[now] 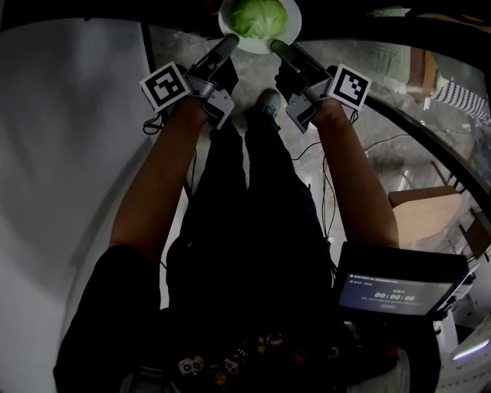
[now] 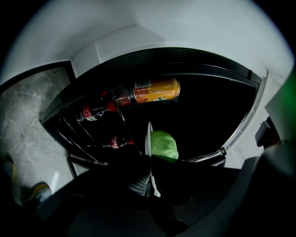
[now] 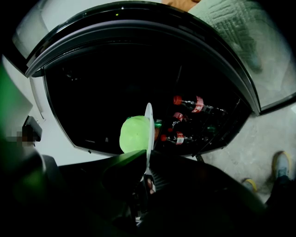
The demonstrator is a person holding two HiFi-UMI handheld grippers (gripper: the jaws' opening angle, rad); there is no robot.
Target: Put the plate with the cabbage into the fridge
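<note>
With my left gripper (image 1: 232, 43) clenched on one thin edge of the smooth white plate (image 1: 290, 27) and my right gripper (image 1: 278, 46) clamped on the other, just before the open fridge (image 2: 194, 69), I'd keep both level so the round, waxy cabbage (image 1: 257, 17) can't roll going in.

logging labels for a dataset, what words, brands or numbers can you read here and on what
"00:00:00", as best the small digits read: on the screen at the lower right of the head view.
Line of print above it on that screen: too small to read.
Orange bottle label: blurred, unreadable.
Red-labelled bottles: white script too small to read.
</note>
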